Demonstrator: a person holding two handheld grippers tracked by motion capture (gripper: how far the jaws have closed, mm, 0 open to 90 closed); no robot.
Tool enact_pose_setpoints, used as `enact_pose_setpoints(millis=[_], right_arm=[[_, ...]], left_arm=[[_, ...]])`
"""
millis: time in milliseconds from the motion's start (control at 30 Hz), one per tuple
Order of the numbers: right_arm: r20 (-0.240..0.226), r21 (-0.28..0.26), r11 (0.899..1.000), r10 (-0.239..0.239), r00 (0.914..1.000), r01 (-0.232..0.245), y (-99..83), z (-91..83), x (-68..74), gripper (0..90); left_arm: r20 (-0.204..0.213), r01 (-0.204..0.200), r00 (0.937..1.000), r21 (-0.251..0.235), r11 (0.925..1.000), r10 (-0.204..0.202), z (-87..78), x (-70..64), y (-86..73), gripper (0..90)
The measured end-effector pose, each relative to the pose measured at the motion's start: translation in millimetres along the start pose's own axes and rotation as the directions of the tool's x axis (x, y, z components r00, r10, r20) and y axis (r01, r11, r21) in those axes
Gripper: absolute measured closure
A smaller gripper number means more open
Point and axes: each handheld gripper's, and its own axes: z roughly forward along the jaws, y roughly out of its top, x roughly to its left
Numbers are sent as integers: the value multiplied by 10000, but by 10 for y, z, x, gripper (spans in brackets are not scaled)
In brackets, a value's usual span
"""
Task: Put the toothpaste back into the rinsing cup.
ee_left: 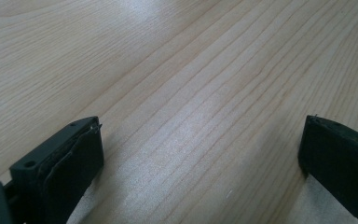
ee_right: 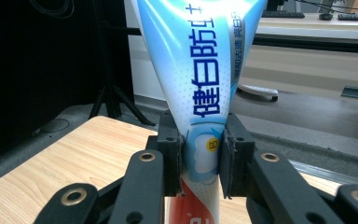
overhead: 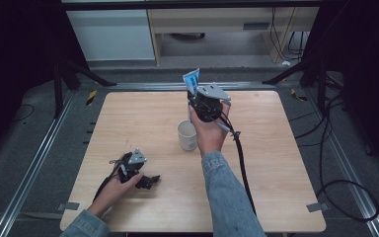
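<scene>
At the left of the high view, the left tongs (overhead: 150,180) are resting low on the wooden table (overhead: 276,197), near its front edge, in the person's left hand (overhead: 118,190). In the left gripper view these tongs (ee_left: 200,154) are standing wide apart with nothing between the jaws but bare wood grain.

Moving toward the middle, a white cup (overhead: 187,135) is standing upright on the table, just left of the person's right hand (overhead: 211,132). Its opening is facing up; whether anything is inside cannot be told.

Further right and higher, the right tongs (overhead: 193,94) are lifted above the table, behind the cup, and are holding a blue-and-white toothpaste tube (overhead: 192,79). In the right gripper view the tongs (ee_right: 200,158) are pinching the tube (ee_right: 200,70) across its narrow lower part, with the wide flat end pointing away from the camera.

The likely aim is putting the tube into the cup. The tube is soft and glossy, so it may be sliding or twisting in the pinch as the hand is turning it. If it is coming down off-centre, its end could be catching the rim and tipping the light cup over, since the left tongs are well apart from the cup and not steadying it.
</scene>
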Motion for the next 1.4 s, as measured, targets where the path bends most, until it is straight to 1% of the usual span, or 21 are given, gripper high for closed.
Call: enact_pose_setpoints(millis=[200, 600, 733, 800, 967, 1233, 1400], right_arm=[[16, 11, 10000, -16, 10000, 16, -22, 1, 3, 732], [-48, 90, 9999, 104, 9999, -103, -121, 30, 17, 731], [-79, 87, 9997, 207, 9998, -206, -150, 46, 33, 731], [-97, 110, 9998, 158, 9998, -157, -161, 53, 43, 731], [-113, 84, 9998, 206, 9997, -205, -191, 66, 57, 731], [-118, 113, 9993, 358, 9993, -357, -291, 91, 66, 731], [-117, 217, 9991, 356, 9993, -353, -353, 111, 69, 731]], left_arm=[[-1, -3, 10000, 0, 10000, 3, 0, 0, 0, 0], [-2, -7, 10000, -1, 10000, 7, 0, 0, 0, 0], [-2, -6, 10000, -2, 10000, 6, 0, 0, 0, 0], [-3, -6, 10000, -3, 10000, 6, 0, 0, 0, 0], [-2, -5, 10000, -3, 10000, 5, 0, 0, 0, 0], [-3, -10, 10000, -1, 10000, 10, 0, 1, 0, 0], [-2, -11, 10000, 2, 10000, 11, 0, 1, 0, 0]])
